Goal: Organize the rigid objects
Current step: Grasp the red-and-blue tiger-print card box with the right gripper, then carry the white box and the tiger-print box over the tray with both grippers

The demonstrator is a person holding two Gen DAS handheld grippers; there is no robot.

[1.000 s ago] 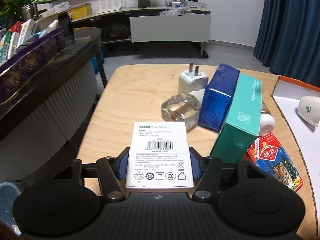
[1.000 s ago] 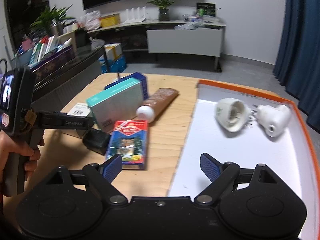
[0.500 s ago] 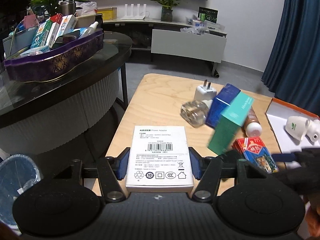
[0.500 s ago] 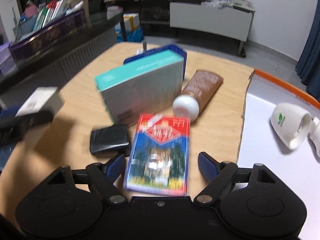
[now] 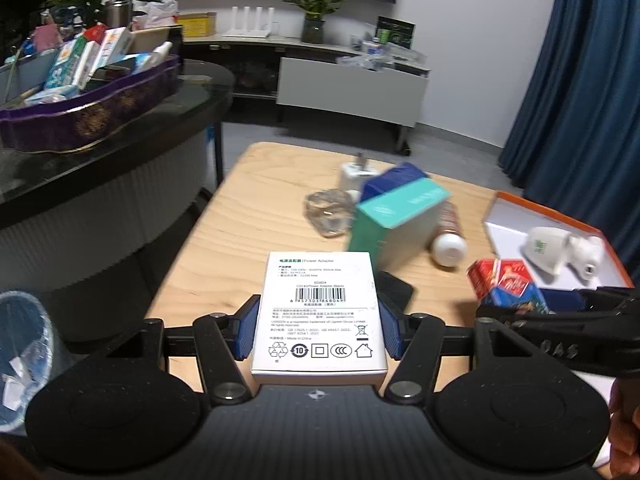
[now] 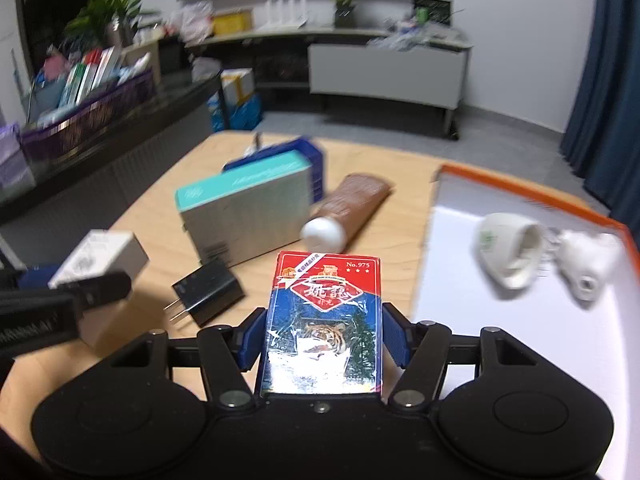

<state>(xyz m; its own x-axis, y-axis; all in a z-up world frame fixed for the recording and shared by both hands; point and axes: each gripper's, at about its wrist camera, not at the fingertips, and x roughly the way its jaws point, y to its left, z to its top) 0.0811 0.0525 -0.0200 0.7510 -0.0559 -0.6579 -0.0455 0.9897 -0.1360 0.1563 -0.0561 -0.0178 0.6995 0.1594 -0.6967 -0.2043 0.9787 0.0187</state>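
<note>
Tray (image 6: 520, 196) holds two white plugs; right jaws just closed on card box (image 6: 324, 320) (left grips adapter box (image 5: 320, 312)).

Black tool (image 5: 318, 332), blue pads (image 5: 248, 332), silver screws.

I see the white adapter box (image 5: 320, 312), label up, clamped in my left claw (image 5: 318, 330). The red-and-blue card pack (image 6: 324, 320) sits between the pads of my right claw (image 6: 324, 338), which have just been closing. At eleven o'clock of it stands the teal box (image 6: 248, 212).
</note>
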